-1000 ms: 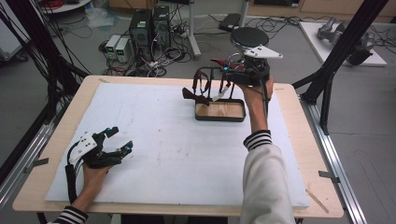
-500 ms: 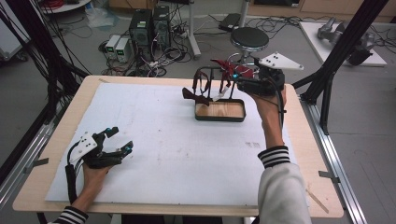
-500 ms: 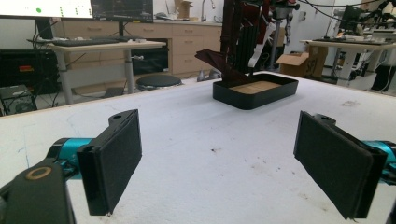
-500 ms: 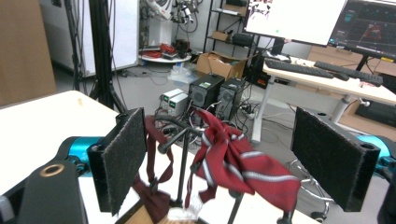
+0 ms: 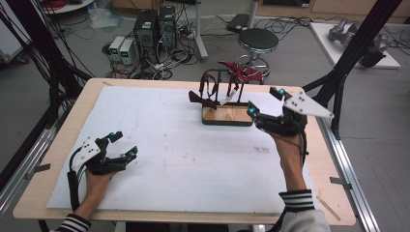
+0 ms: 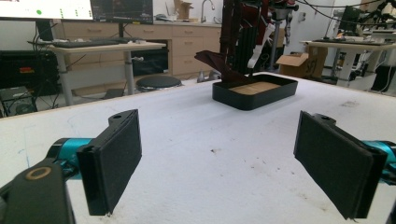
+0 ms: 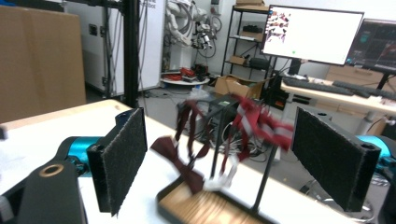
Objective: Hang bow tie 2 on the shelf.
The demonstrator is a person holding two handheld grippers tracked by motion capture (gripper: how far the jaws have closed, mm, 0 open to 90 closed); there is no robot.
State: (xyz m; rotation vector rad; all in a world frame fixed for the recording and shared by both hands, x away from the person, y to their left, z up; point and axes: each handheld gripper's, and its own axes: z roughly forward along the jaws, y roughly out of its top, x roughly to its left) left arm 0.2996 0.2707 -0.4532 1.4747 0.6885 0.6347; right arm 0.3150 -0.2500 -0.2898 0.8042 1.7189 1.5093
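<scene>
Rack of red ties stands just beyond the right gripper, jaws released, forearm outstretched.

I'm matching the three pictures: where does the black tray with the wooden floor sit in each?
High view: black tray, upper centre of the table.
Left gripper view: tray, upper centre-right, far off.
Right gripper view: tray, bottom centre, close.
Shared landmark: the dark red bow tie hanging over it.

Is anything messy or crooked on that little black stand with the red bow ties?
A bit. On the stand, one red bow tie hangs low at the left, drooping over the edge of the tray, while another sits bunched up on top. Nothing looks spilled or broken.
</scene>
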